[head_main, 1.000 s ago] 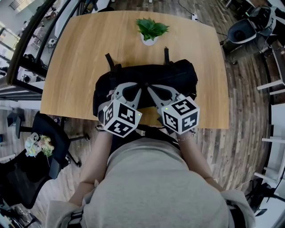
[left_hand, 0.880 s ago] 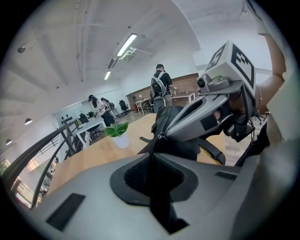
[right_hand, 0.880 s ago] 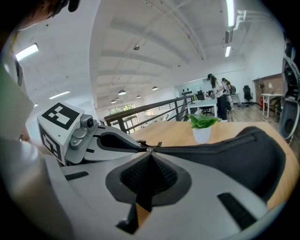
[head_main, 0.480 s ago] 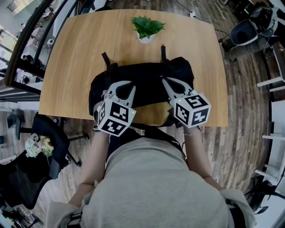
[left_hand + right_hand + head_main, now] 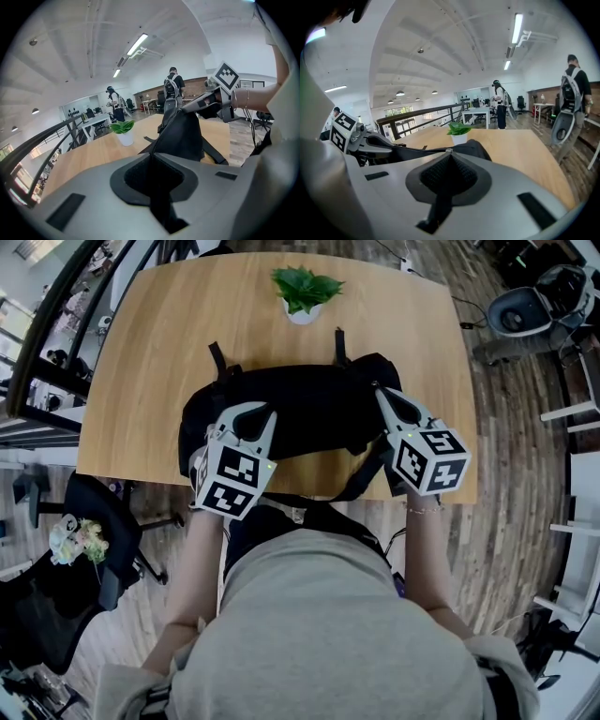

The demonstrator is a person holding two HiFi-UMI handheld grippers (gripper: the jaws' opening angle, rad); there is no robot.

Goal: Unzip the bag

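Wooden table fills the head view, with a potted plant at its far edge and the black bag lying along the near edge. Over at the bag's left end, the left gripper has its jaws clamped nearly together on a fold of black fabric by the zip line. At the right end, the right gripper has its jaws pressed together, pinching the small metal zip pull at their tips. Fabric runs taut between the two.

Matt cloth bag, smooth wooden table
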